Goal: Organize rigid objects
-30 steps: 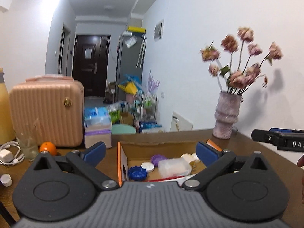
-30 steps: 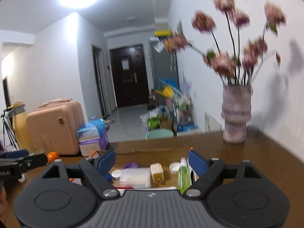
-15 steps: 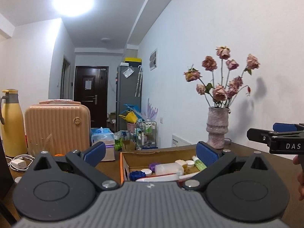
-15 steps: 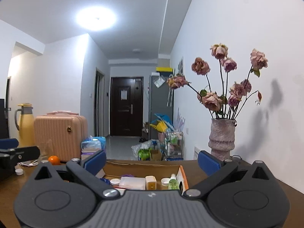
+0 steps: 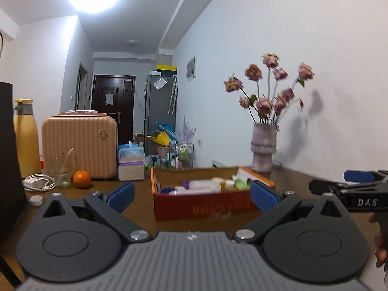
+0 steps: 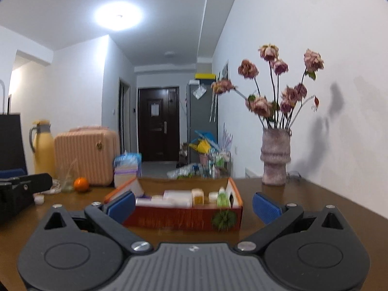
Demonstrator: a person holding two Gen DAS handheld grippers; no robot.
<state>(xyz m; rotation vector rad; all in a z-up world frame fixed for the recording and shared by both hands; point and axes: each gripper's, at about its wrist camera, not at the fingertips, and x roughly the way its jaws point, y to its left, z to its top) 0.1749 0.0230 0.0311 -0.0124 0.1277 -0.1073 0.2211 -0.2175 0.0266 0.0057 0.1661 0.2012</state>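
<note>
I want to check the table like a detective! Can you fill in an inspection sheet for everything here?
Surface: brown wooden table, bare in front of the box.
Job's things: open cardboard box holding small bottles and jars, among them a green bottle.
Clutter: orange, glass, yellow flask, pink case, tissue pack, vase of dried flowers.
Tongs: left tongs open, nothing between; right tongs open, nothing between.
Cables: white charger cable coiled beside the glass.
Surroundings: hallway, dark door, ceiling light on.
</note>
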